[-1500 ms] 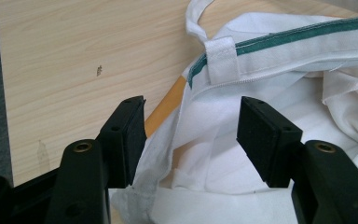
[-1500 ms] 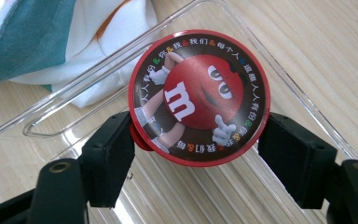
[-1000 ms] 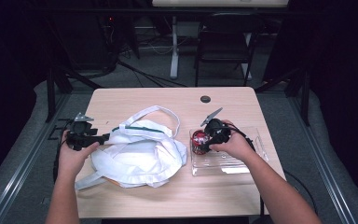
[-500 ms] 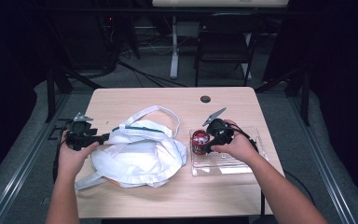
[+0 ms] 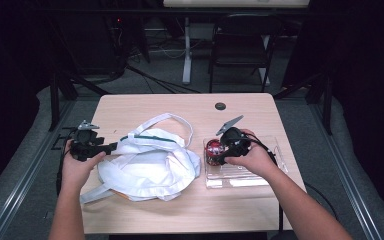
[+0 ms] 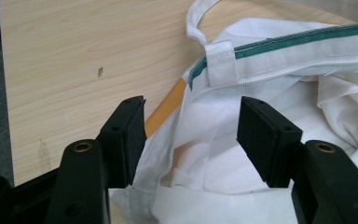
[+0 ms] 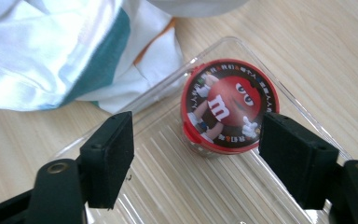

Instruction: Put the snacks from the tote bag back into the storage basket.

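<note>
On the wooden table (image 5: 190,107), red tin (image 7: 229,105) between open right hand-held gripper (image 7: 196,158) jaws.

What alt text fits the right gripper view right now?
The open right gripper hangs over a red-lidded M&M's candy tub standing in a clear plastic tray. A white cloth bag lies beyond on the wooden table.

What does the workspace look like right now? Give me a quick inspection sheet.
Surface: wooden table, small dark disc near far edge.
Job's things: red candy tin in a clear tray; white cloth bag beside the tray.
Clutter: nothing seen.
Grippers: left tool open astride the bag's edge; right tool open over the tin, jaws just been closing slightly.
Cables: cables on the floor behind the table.
Surroundings: dark room, chair.
</note>
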